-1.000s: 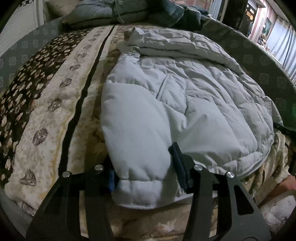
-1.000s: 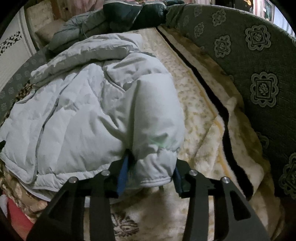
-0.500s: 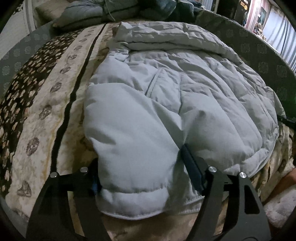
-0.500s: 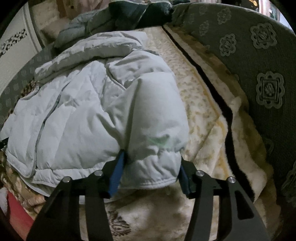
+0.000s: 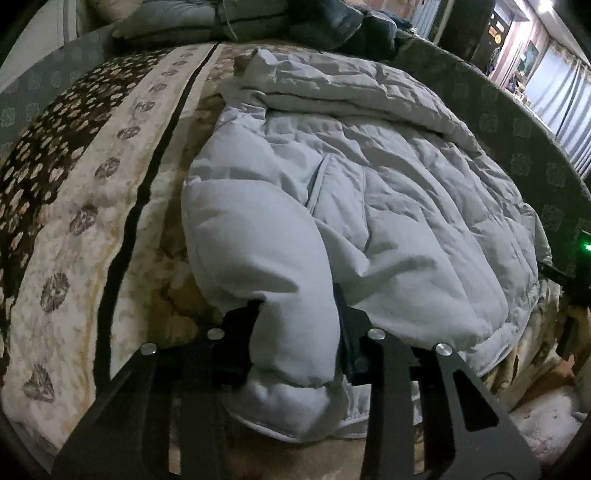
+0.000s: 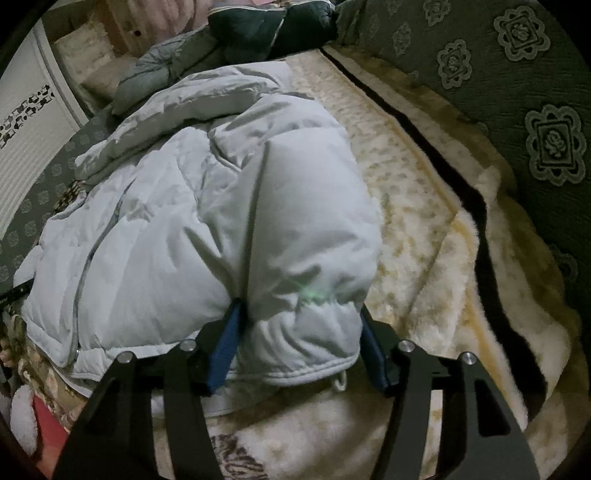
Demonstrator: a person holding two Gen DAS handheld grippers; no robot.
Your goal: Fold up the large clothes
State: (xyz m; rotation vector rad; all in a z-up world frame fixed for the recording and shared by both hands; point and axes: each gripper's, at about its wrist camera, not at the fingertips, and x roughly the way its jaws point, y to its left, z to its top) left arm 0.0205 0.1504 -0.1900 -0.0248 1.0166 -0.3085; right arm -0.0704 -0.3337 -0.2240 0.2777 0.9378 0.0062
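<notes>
A pale grey padded jacket (image 5: 406, 221) lies spread on a patterned blanket (image 5: 92, 221), its hem toward me. In the left wrist view my left gripper (image 5: 297, 306) is closing on the near sleeve (image 5: 258, 240), just above the cuff. The padding is squeezed narrow between the black fingers. The right wrist view shows the same jacket (image 6: 147, 240) from the other side. There my right gripper (image 6: 299, 314) has the other sleeve (image 6: 306, 221) between its blue pads (image 6: 225, 343), which touch both sides near the cuff.
A green patterned sofa back (image 6: 517, 92) curves along the far side of the cream blanket (image 6: 424, 240). Dark and grey clothes (image 5: 332, 22) are piled at the far end. A white cabinet (image 6: 22, 147) stands at the left. A green light (image 5: 585, 245) glows at the right edge.
The left jaws widened around the sleeve, then closed in and pinched it narrow. The right jaws opened slightly wider around their sleeve. Both cameras crept a little closer to the jacket.
</notes>
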